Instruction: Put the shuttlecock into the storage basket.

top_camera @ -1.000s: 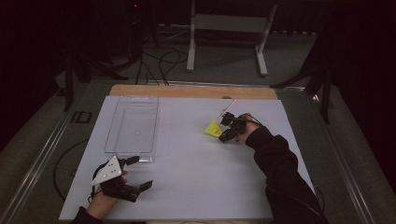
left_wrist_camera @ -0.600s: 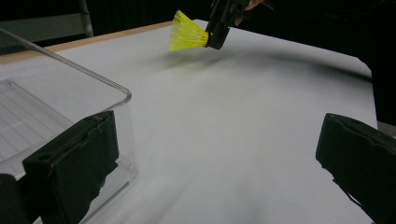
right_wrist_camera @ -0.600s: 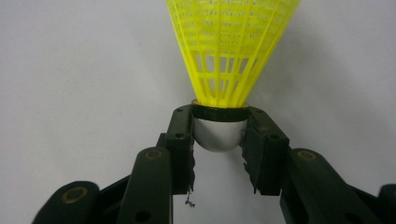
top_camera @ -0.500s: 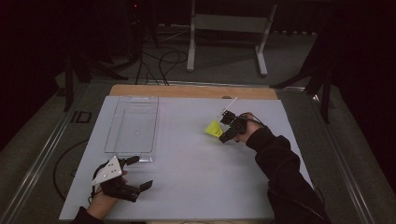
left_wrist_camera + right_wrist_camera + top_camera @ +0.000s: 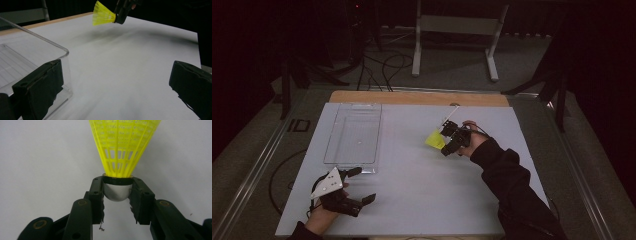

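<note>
Shuttlecock (image 5: 121, 147) — cork between right claw (image 5: 117, 192) jaws

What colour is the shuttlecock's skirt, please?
Bright yellow; the shuttlecock shows best in the right gripper view.

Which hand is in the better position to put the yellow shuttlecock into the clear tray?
Right. The right tool already grips the shuttlecock by its cap, lifted off the table. The left tool is open beside the clear tray, holding nothing.

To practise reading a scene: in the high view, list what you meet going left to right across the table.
Left gripper → clear tray → yellow shuttlecock → right gripper.
</note>
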`<state>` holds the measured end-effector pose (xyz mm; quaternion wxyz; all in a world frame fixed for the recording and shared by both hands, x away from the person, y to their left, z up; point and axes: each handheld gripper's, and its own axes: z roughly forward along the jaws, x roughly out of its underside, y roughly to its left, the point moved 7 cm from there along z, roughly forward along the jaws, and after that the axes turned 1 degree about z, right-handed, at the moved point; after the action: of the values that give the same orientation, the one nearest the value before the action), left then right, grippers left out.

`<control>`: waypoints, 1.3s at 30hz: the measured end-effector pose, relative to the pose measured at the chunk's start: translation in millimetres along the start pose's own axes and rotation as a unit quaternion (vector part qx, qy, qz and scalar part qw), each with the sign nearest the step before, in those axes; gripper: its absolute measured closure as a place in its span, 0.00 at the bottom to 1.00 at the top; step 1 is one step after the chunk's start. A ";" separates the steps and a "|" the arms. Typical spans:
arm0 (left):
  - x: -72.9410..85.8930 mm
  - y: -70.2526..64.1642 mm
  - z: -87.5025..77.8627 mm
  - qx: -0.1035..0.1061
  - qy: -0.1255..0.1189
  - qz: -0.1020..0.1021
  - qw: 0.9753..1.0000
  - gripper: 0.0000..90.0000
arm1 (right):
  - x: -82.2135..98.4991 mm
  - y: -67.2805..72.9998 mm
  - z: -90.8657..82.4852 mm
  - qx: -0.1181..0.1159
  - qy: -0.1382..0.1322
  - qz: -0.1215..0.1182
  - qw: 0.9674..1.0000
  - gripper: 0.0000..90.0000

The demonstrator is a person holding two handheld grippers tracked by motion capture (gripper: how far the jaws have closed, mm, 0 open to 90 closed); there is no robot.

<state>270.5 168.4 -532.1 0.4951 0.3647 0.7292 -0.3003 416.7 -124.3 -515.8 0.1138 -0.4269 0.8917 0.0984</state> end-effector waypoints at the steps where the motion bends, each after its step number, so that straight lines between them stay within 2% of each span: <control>1: 0.0 0.3 -0.1 0.000 0.000 0.001 1.000 0.00 | -0.9 3.6 -1.0 0.000 0.002 -0.001 1.000 0.73; 7: 0.0 0.2 -0.1 0.000 0.000 -0.001 1.000 0.00 | -8.5 22.9 -6.0 0.009 -0.002 0.000 1.000 0.73; 9: -0.1 0.3 -0.1 0.000 0.000 -0.001 1.000 0.00 | -11.8 29.0 -7.9 0.009 -0.005 0.007 1.000 0.73; 25: 0.3 0.3 0.2 -0.001 0.001 0.000 1.000 0.00 | -36.2 59.5 -20.2 0.009 -0.009 0.013 1.000 0.73; 30: 0.3 0.4 0.1 0.000 0.001 -0.001 1.000 0.00 | -47.0 69.5 -24.4 0.016 -0.009 0.002 1.000 0.73; 39: 0.4 0.5 0.1 -0.001 0.001 0.000 1.000 0.00 | -67.4 83.9 -31.4 0.013 -0.014 -0.006 1.000 0.73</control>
<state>270.8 168.6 -532.5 0.4945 0.3650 0.7299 -0.2993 388.3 -31.4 -459.9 0.1322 -0.4291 0.8888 0.0919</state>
